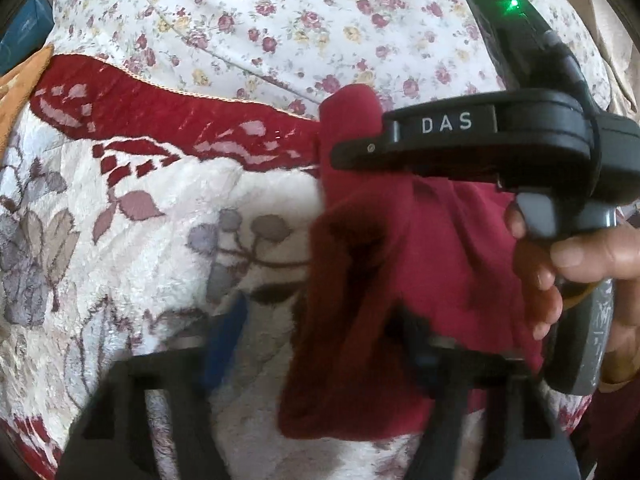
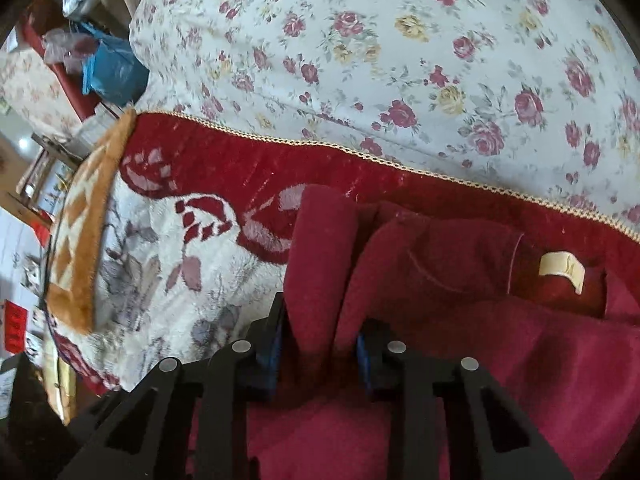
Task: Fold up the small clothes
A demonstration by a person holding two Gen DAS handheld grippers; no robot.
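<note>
Item: red garment [image 2: 460,280], on blanket [image 1: 132,216] below floral sheet [image 2: 400,60].
Right gripper [image 2: 320,354]: jaws pinched on garment fold.
Left gripper [image 1: 320,340]: blurred, grip unclear.
Step, judged: mid-fold.
Next: lay fold flat.

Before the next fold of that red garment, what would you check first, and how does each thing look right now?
1. Right tool pinching the red garment: ok, cloth bunched between its fingers.
2. Left tool gripping the garment: cannot tell, blurred and draped over.
3. Garment lying flat: not ok, lifted and bunched.
4. Label showing: ok.
5. Blanket underneath free to lay cloth on: ok.
</note>
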